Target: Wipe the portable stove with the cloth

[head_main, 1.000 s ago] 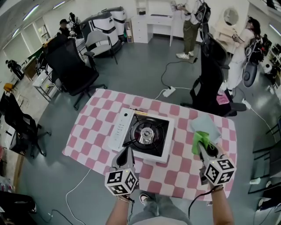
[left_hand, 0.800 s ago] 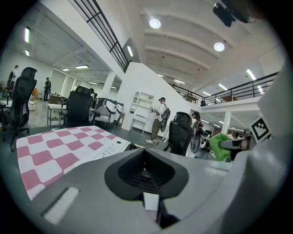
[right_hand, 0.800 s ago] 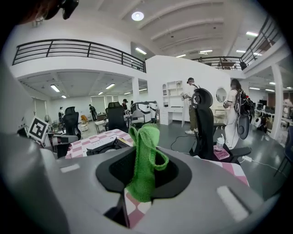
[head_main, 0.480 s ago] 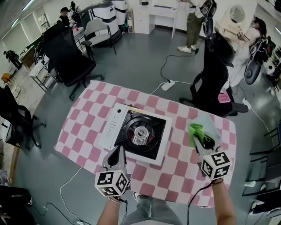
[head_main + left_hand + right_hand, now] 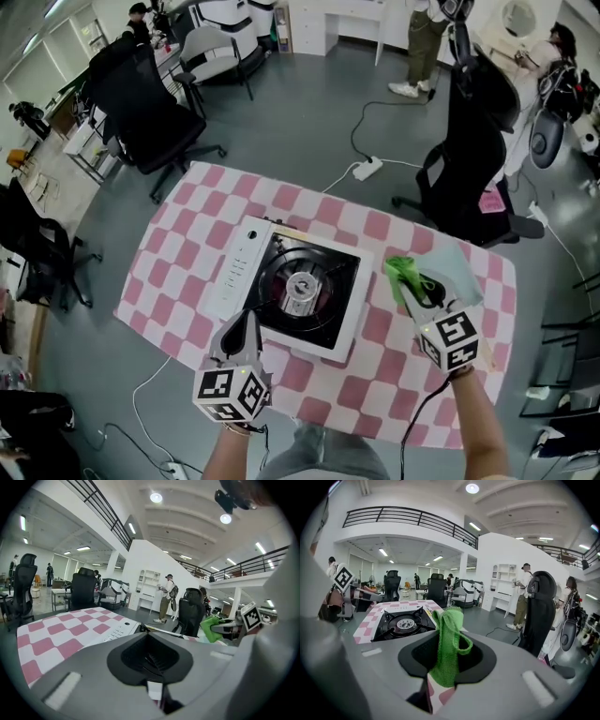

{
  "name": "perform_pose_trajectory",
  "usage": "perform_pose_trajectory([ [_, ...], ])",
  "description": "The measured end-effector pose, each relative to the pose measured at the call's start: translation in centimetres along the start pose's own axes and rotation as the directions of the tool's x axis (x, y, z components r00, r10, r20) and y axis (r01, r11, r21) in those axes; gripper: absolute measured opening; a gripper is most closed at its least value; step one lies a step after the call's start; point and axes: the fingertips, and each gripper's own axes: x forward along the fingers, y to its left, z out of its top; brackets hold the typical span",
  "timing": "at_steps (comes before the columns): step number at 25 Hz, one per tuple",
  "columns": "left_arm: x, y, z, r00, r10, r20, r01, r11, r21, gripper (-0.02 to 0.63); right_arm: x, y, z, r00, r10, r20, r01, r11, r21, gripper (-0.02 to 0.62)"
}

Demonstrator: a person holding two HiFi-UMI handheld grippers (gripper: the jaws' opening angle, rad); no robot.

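Note:
The portable stove, white with a black burner top, sits mid-table on the pink-and-white checked cloth. My right gripper hovers just off the stove's right edge, shut on a green cloth that sticks up out of its jaws. The right gripper view shows the stove ahead to the left. My left gripper is at the stove's near left corner with its jaws together and nothing in them. Its own view shows the stove's control panel just beyond the jaws.
A pale blue cloth lies on the table behind the right gripper. A black office chair stands off the table's far right corner, and another at the far left. A power strip and cables lie on the floor. People stand further back.
My right gripper has carried the green cloth left and forward, closer to the stove's right edge. The left gripper stays at the stove's near left corner.

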Motion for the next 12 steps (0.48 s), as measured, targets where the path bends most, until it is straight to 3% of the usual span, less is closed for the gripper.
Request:
perform_pose_trajectory([
  [12, 2.1, 1.2, -0.2, 0.999, 0.036, -0.007, -0.036, 0.999, -0.014, 0.0, 5.8, -0.2, -2.3, 0.995, 0.091, -0.045, -0.097, 0.981, -0.166, 0.1],
])
